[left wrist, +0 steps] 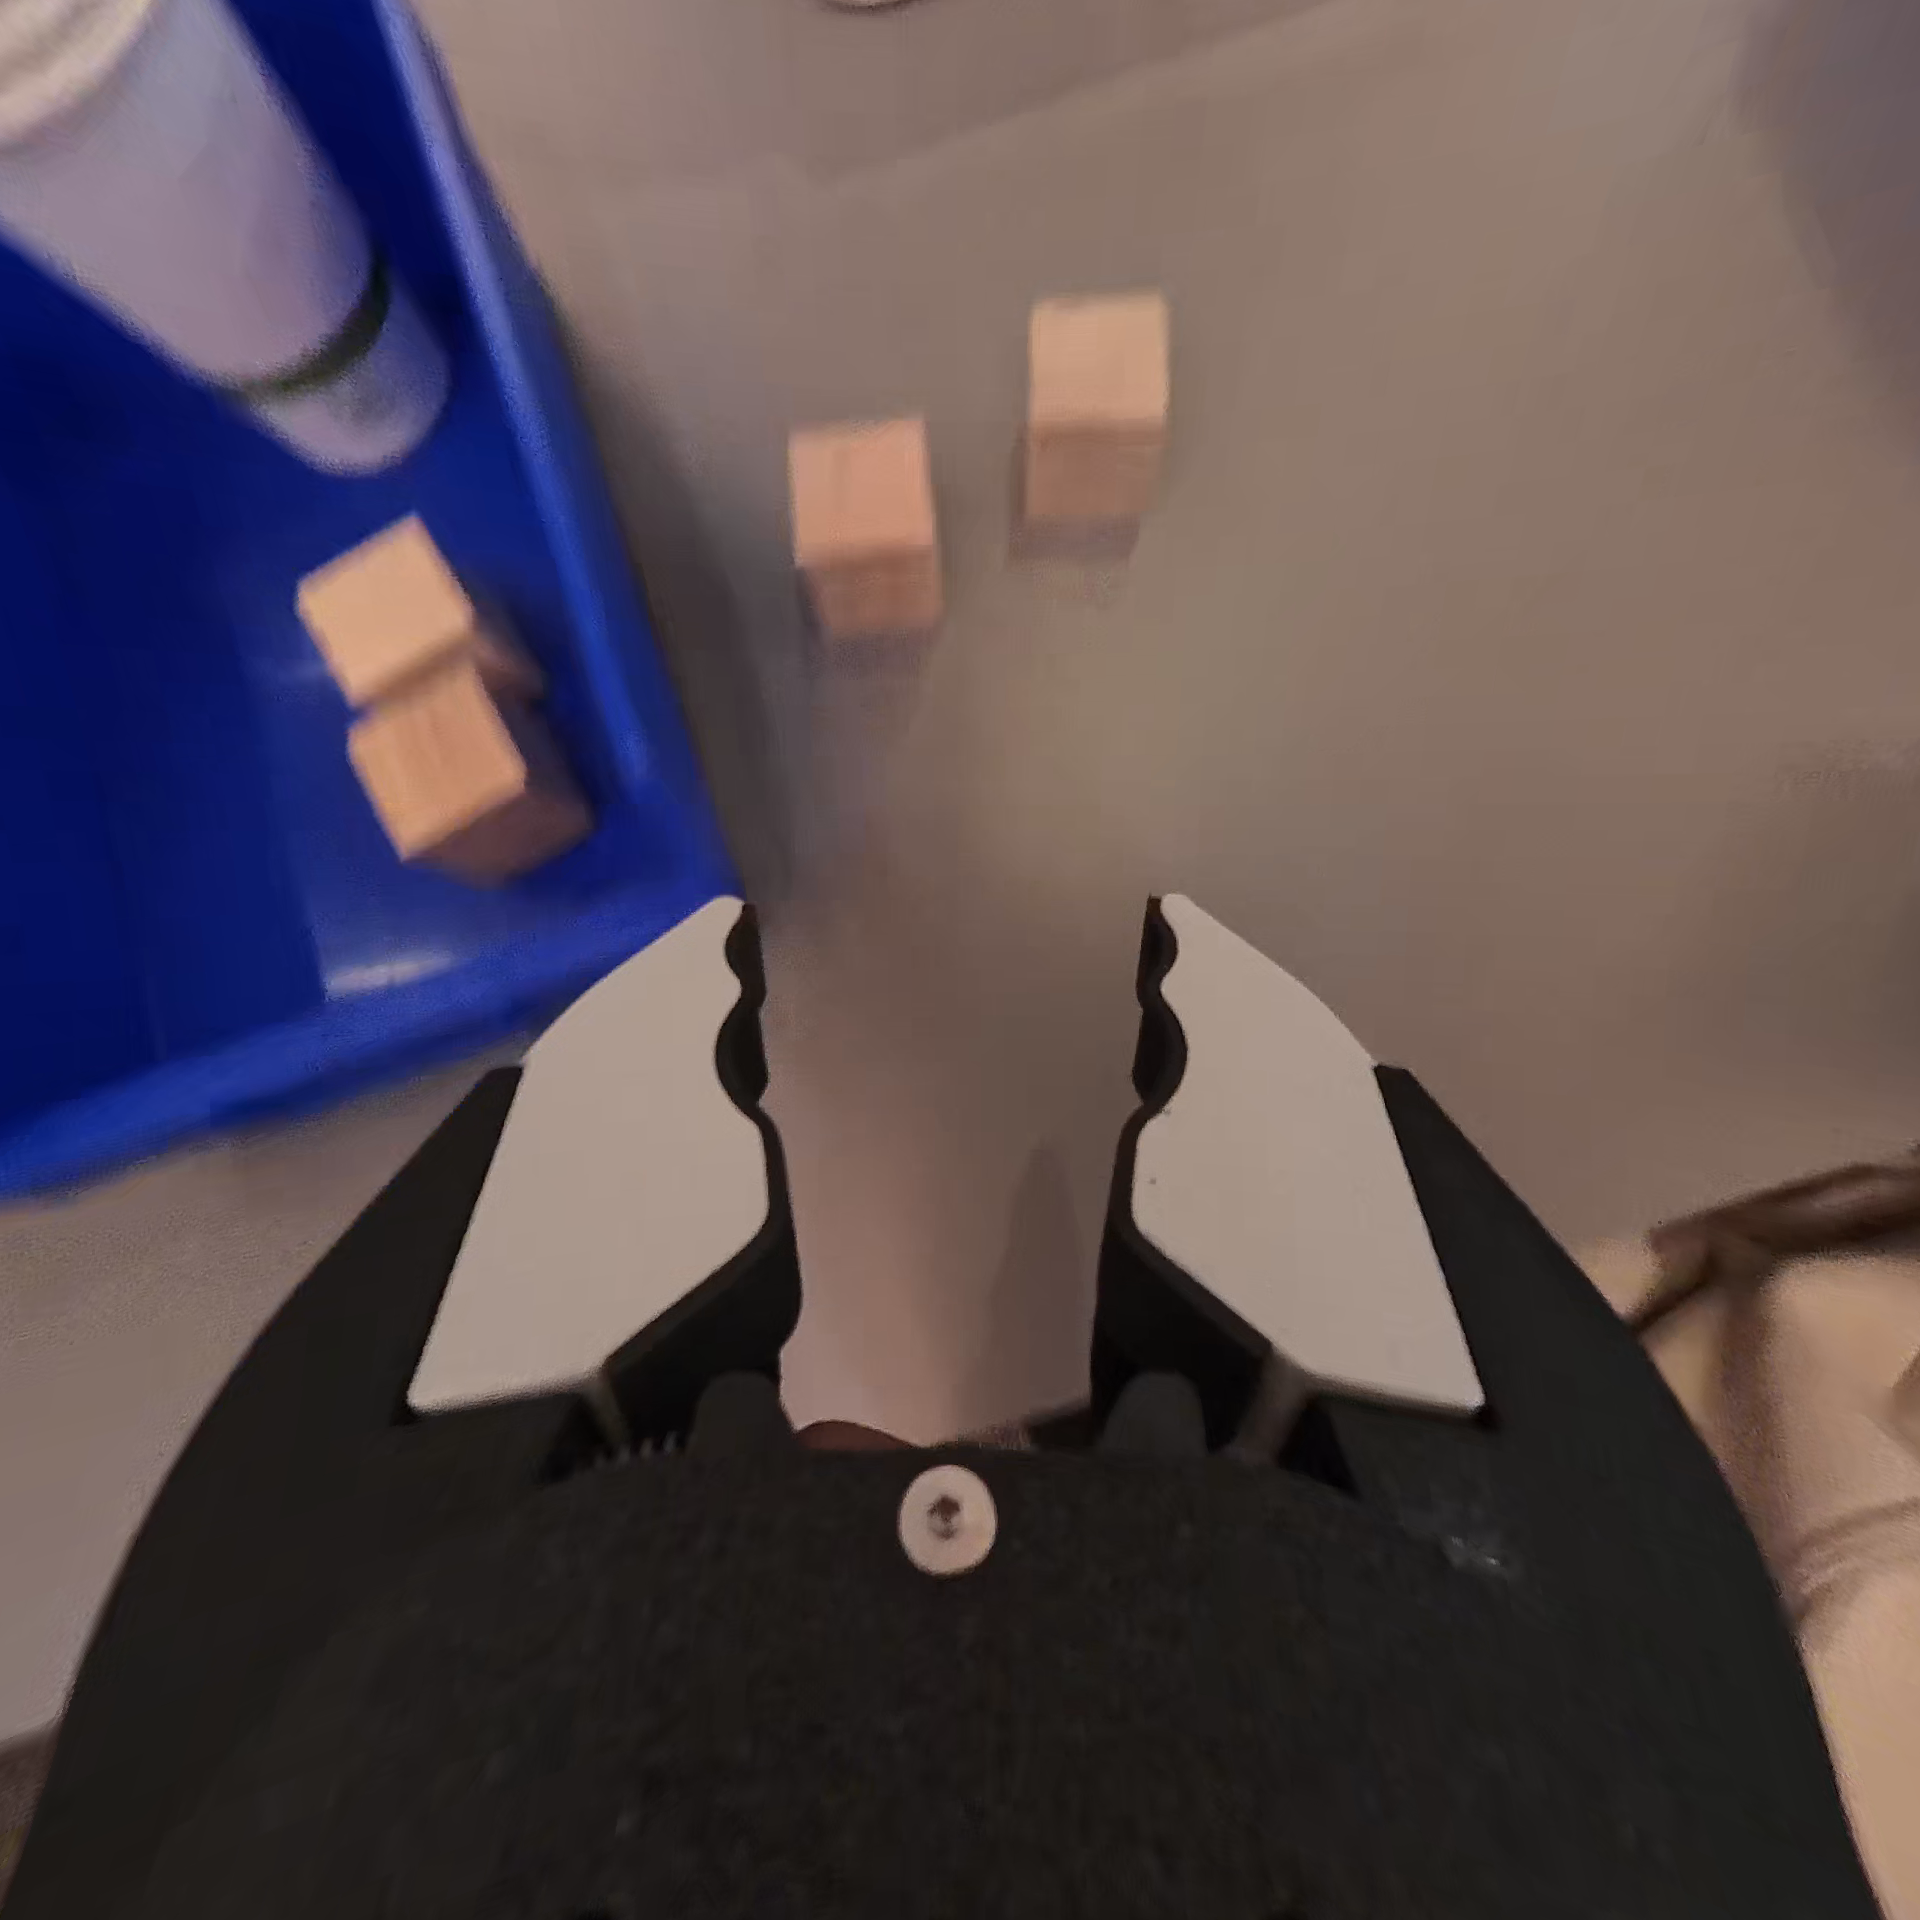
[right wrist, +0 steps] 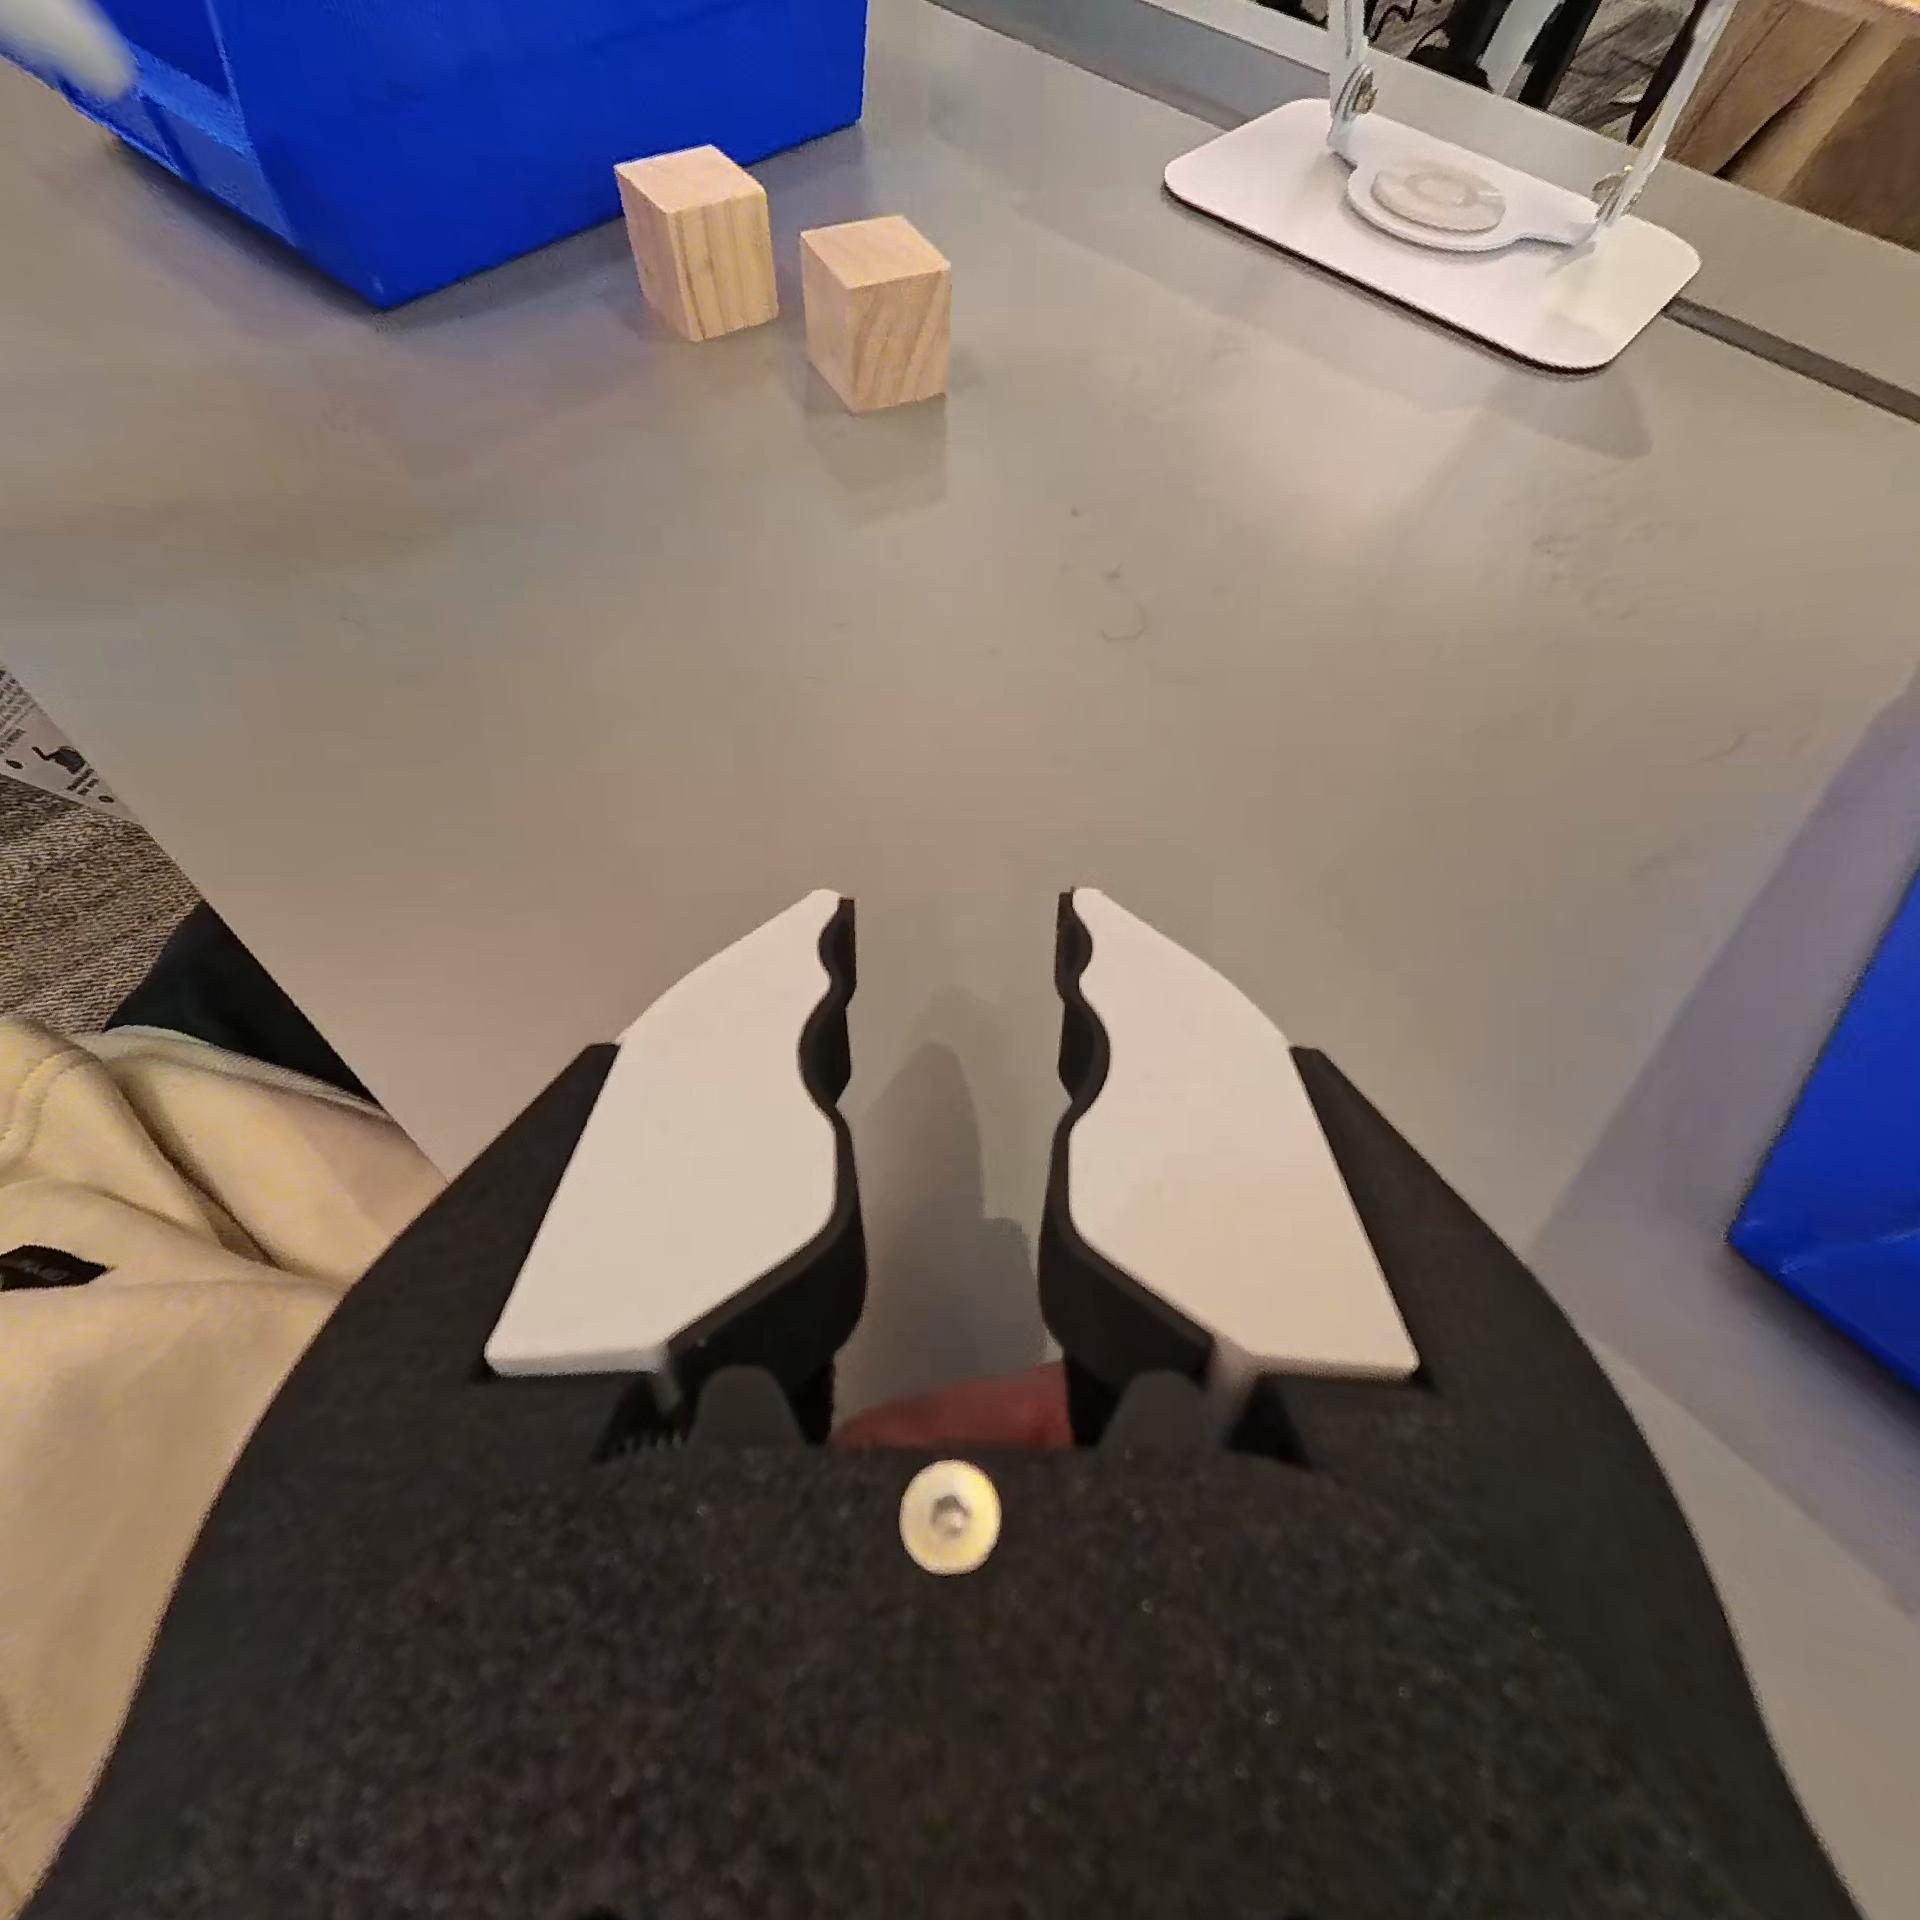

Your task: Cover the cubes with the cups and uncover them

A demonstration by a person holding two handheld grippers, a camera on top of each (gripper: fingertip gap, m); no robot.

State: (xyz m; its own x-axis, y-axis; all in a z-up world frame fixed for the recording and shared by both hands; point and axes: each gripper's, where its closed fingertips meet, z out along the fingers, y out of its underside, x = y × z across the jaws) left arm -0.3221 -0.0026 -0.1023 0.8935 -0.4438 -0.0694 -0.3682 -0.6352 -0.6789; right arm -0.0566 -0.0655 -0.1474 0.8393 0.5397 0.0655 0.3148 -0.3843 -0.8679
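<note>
Right wrist view: two wooden cubes, the near cube (right wrist: 878,312) and the far cube (right wrist: 698,241), stand bare on the grey table (right wrist: 1143,675), just beside each other but apart, close to the blue bin (right wrist: 520,135). Each rests flat on one face with its grain running upright; being cubes, they show no marked long axis. Left wrist view (blurred): a pale cup (left wrist: 208,229) lies tilted inside the bin, its long axis slanting, its narrower end toward two further cubes (left wrist: 426,696) touching each other on the bin floor. Judged from this, no cube is covered and the cup is not yet picked up. The left gripper (left wrist: 951,914) hovers empty, jaws parted; the right gripper (right wrist: 956,904) likewise, gap narrower. A white stand (right wrist: 1455,239) sits farther right.
</note>
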